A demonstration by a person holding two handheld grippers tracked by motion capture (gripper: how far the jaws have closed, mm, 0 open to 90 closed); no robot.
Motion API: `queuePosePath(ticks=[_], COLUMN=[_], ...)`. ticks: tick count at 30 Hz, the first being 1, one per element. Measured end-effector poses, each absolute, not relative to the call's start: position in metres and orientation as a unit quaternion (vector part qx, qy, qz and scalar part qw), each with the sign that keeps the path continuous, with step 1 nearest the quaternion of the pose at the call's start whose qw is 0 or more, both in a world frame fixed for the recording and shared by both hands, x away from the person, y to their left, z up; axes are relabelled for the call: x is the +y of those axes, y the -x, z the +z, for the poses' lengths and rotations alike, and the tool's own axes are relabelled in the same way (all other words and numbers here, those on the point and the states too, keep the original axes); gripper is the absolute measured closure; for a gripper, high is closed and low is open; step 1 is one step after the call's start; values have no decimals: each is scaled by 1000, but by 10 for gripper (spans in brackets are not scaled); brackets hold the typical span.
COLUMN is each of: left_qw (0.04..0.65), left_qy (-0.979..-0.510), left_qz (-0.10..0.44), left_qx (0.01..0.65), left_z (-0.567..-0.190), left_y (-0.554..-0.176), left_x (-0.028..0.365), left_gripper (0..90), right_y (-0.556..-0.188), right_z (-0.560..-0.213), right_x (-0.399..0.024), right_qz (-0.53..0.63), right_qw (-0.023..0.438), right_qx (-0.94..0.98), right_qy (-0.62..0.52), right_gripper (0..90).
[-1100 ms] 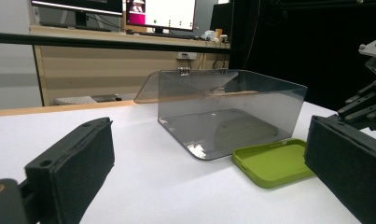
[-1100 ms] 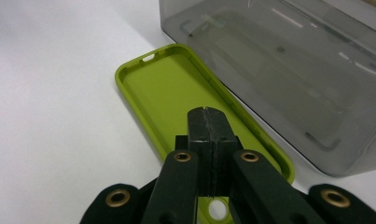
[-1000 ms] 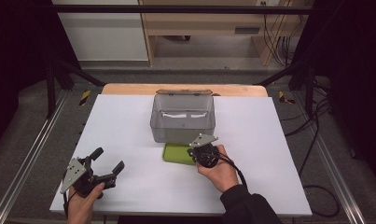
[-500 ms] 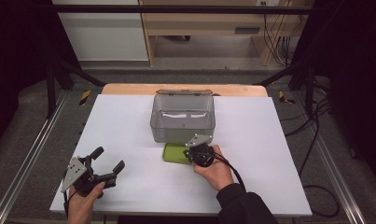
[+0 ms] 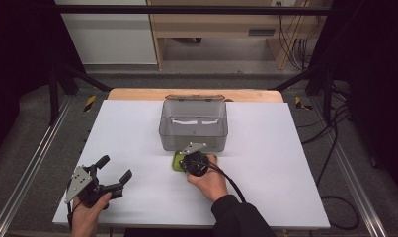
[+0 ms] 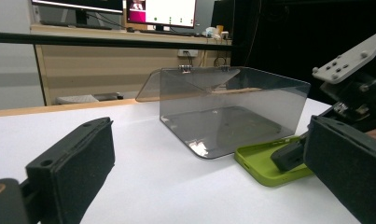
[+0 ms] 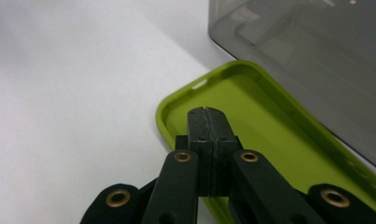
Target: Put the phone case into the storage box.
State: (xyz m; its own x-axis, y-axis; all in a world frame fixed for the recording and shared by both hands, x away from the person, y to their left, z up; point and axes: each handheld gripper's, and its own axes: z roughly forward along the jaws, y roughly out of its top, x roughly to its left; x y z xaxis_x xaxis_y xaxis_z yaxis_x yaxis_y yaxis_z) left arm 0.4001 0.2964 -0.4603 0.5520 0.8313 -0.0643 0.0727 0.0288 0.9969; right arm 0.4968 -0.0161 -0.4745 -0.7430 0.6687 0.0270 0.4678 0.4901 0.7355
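A lime-green phone case lies hollow side up on the white table, right against the near wall of a clear grey lidded box. My right gripper is over the case, jaws shut with nothing between them. In the right gripper view its tips point into the hollow of the case, beside the box. My left gripper rests at the near left, jaws open and empty. In the left gripper view, the left gripper faces the box, the case and the right gripper.
A wooden strip runs along the table's far edge. Metal rails flank the table on both sides. Cables lie on the floor at the right. A cable trails from the right gripper over the person's sleeve.
The right gripper has moved left and slightly down, from beside the green case to over it. The left gripper has stayed put.
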Motion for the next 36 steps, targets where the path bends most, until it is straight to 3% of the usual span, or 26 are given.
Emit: queuePosePath(ticks=[14,36], left_qw=[620,610], left_qy=[-625,-633], left_qz=[305,292], left_qx=[364,376], left_z=[-460,-461], left_y=[-400,-401], left_x=[297,296], left_gripper=[19,25], right_y=[-496,-428], right_z=[-478,-475], right_x=[5,6], right_qz=[386,380], right_qw=[108,40], right_qx=[857,894], right_qy=[-324,-233], right_gripper=[900,900])
